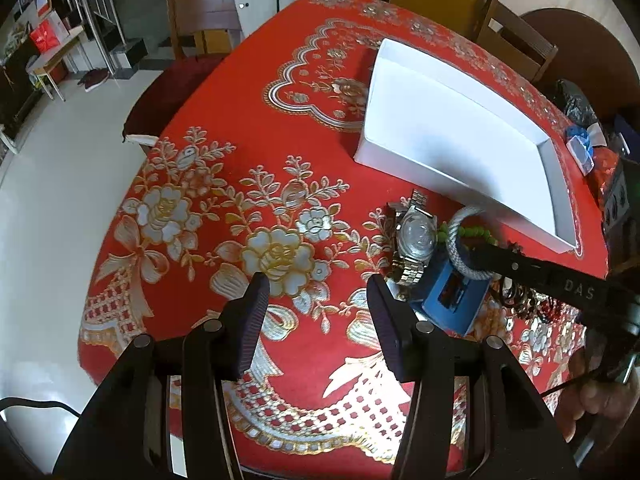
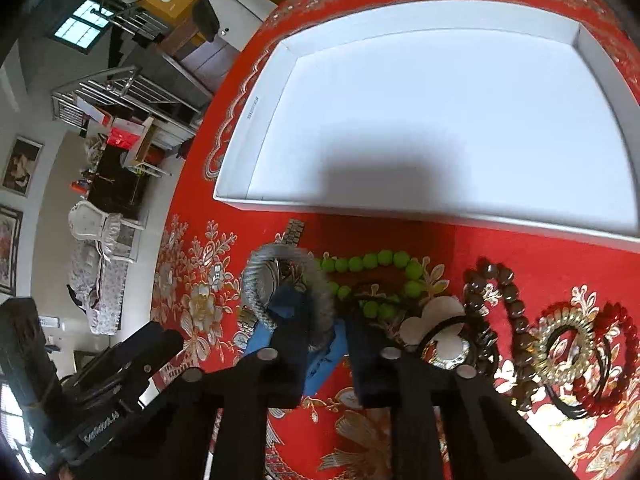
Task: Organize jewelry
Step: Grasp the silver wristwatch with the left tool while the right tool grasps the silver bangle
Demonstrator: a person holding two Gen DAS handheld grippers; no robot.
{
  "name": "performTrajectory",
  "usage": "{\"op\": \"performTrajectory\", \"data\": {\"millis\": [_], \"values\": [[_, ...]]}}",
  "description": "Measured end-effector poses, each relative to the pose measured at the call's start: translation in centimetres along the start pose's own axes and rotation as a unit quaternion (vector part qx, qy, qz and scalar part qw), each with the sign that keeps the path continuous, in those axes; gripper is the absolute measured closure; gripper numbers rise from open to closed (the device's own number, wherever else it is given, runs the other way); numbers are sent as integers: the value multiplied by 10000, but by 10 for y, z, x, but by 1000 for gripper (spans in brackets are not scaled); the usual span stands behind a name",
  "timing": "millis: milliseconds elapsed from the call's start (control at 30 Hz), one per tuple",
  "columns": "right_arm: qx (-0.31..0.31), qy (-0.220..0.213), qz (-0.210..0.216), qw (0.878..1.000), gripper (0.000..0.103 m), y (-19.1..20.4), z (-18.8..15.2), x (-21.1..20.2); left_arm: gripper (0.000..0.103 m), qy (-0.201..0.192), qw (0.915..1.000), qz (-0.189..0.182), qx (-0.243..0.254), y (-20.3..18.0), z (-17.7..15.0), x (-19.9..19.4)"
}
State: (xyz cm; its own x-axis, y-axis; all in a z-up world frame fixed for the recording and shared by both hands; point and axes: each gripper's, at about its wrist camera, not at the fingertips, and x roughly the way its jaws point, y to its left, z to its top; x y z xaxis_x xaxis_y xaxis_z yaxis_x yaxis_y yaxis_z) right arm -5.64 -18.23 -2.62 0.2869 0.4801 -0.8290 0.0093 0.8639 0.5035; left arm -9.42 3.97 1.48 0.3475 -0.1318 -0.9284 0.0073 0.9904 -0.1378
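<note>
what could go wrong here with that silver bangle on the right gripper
The silver bangle seems hooked on one finger of the right gripper, not pinched, so it could slide off before reaching the white box. It hangs close above the watch and green beads, and could snag or drag them.

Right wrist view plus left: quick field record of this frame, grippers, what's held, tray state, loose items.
left gripper: open, holding nothing, above the tablecloth
right gripper: silver rope bracelet looped over one finger, lifted; jaw state unclear
white tray: nothing visible inside
near tray: watch, green bead bracelet, blue box
farther right: brown bead bracelet, red bead bracelet
</note>
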Motion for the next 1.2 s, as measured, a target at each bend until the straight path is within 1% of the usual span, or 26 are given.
{"op": "performTrajectory", "data": {"millis": [133,167,200,267,333,433,467,500,533,567,600,633,700,733,767,800,833,867,900,1000,1133,1200], "values": [[-135,-294,-16,9995,91,4,4,-21,53,35,9999,-106,2,-4,7,5],[-196,-374,-86,9991,92,5,6,-27,53,41,9999,-146,-6,-6,9,6],[-227,-454,-160,9986,92,5,8,-33,53,69,9997,-226,-18,-8,12,7],[-199,-527,-171,9983,92,0,11,-40,53,129,9993,-357,-16,-11,15,10],[-112,-495,-171,9986,92,-7,15,-42,53,191,9991,-390,38,-16,19,13],[35,-205,-92,9997,91,-12,16,-34,53,179,9993,-321,76,-20,20,15],[183,-108,12,9998,85,-14,15,-29,53,192,9993,-325,82,-20,21,16],[299,-49,118,9995,76,-16,15,-24,53,219,9992,-314,96,-20,21,17],[409,6,228,9989,54,-18,14,-20,53,235,9993,-291,100,-20,21,18],[469,73,315,9984,44,-17,14,-13,53,253,9993,-264,98,-19,20,19],[420,142,312,9985,44,-15,14,-8,53,289,9993,-237,88,-18,20,21],[354,190,281,9988,44,-12,14,-4,53,307,9992,-236,74,-16,20,22],[288,201,136,9993,53,-8,15,4,53,344,9992,-217,17,-13,19,24],[356,245,199,9989,65,-9,17,10,53,361,9991,-206,-3,-12,19,25],[381,296,287,9984,70,-9,18,14,53,378,9991,-198,-19,-11,19,26],[368,316,316,9983,72,-8,18,17,53,390,9990,-195,-33,-9,18,26],[319,317,293,9986,79,-7,18,19,53,389,9990,-193,-40,-8,18,26],[256,290,263,9989,89,-5,19,19,53,388,9991,-191,-39,-9,18,26],[209,243,256,9992,94,-3,19,17,53,393,9990,-190,-32,-9,19,26],[88,54,245,9996,96,-1,20,5,53,394,9989,-243,-62,-8,21,26],[-40,66,110,9999,97,-1,24,-2,53,418,9987,-301,-62,-11,26,29],[-97,-6,22,10000,97,1,24,-4,53,391,9988,-301,-43,-13,28,29]]}}
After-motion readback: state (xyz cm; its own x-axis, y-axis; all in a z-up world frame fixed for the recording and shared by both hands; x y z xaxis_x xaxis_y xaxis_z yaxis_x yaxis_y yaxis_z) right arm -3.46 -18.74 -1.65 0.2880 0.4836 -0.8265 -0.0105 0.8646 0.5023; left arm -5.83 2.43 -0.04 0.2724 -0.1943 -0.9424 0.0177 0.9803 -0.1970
